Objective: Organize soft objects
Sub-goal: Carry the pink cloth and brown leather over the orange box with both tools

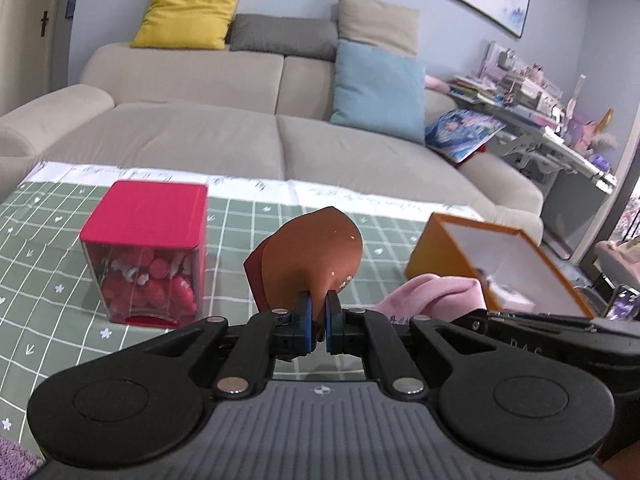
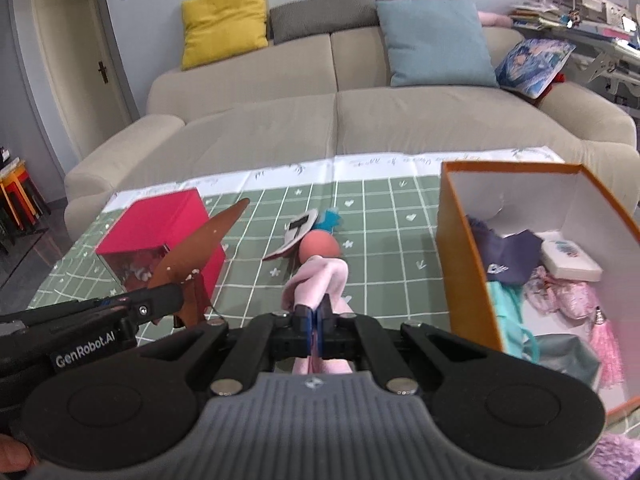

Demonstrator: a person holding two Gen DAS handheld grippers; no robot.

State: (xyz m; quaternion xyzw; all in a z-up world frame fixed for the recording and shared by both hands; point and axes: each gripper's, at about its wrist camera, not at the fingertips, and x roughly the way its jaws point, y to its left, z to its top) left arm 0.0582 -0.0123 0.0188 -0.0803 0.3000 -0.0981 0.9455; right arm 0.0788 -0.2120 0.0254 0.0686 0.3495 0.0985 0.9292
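My left gripper [image 1: 319, 307] is shut on a brown leaf-shaped soft piece [image 1: 320, 254], held up over the green checked cloth [image 1: 44, 264]. In the right wrist view the same brown piece [image 2: 192, 256] and the left gripper [image 2: 188, 294] appear at the left. My right gripper [image 2: 316, 314] is shut on a pink soft cloth [image 2: 320, 280] that hangs above the table. The pink cloth [image 1: 428, 294] also shows at the right of the left wrist view. An orange box [image 2: 460, 240] with white inside stands at the right and holds several soft items [image 2: 560, 288].
A red box [image 1: 152, 216] with a clear front and red pieces inside stands at the left. A pink ball [image 2: 320, 249], a white-and-black piece [image 2: 298, 228] and a blue scrap [image 2: 330, 217] lie mid-table. A beige sofa [image 1: 200, 140] with cushions is behind.
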